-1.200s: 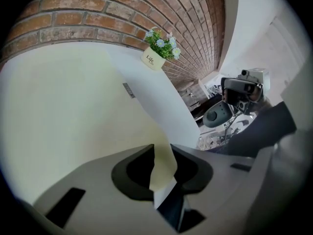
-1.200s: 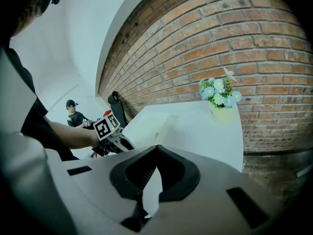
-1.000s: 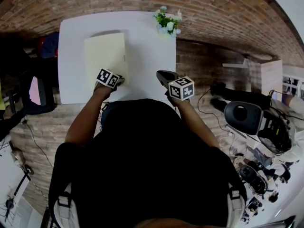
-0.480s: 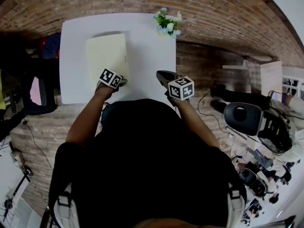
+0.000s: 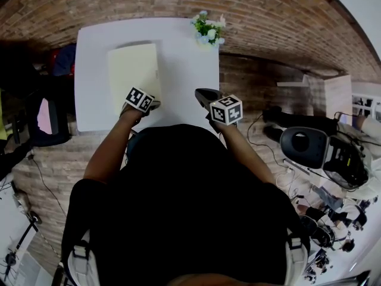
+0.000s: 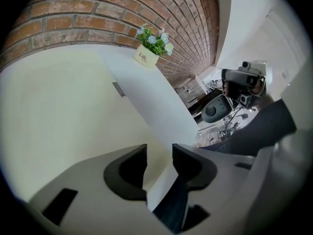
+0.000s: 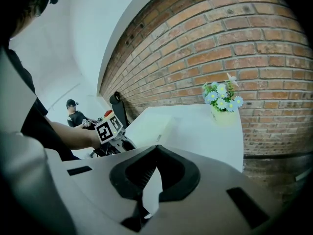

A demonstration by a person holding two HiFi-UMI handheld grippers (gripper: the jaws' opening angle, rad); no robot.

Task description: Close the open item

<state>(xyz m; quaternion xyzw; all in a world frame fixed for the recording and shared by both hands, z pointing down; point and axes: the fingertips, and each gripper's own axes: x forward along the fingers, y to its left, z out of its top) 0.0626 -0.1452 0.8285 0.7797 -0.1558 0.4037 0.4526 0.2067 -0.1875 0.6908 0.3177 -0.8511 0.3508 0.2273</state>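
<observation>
- Our left gripper [image 6: 159,154], jaws just opening and holding nothing, sits at the yellow folder's [image 5: 132,70] near short edge.
- Our right gripper [image 7: 156,151], jaws together and empty, lies farther off.

From the head we look steeply down on the desk [image 5: 184,76]; both gripper views sit close over it, facing the brick wall [image 6: 73,13]; all share the cream folder [image 5: 134,70] and flower pot [image 5: 208,31].
</observation>
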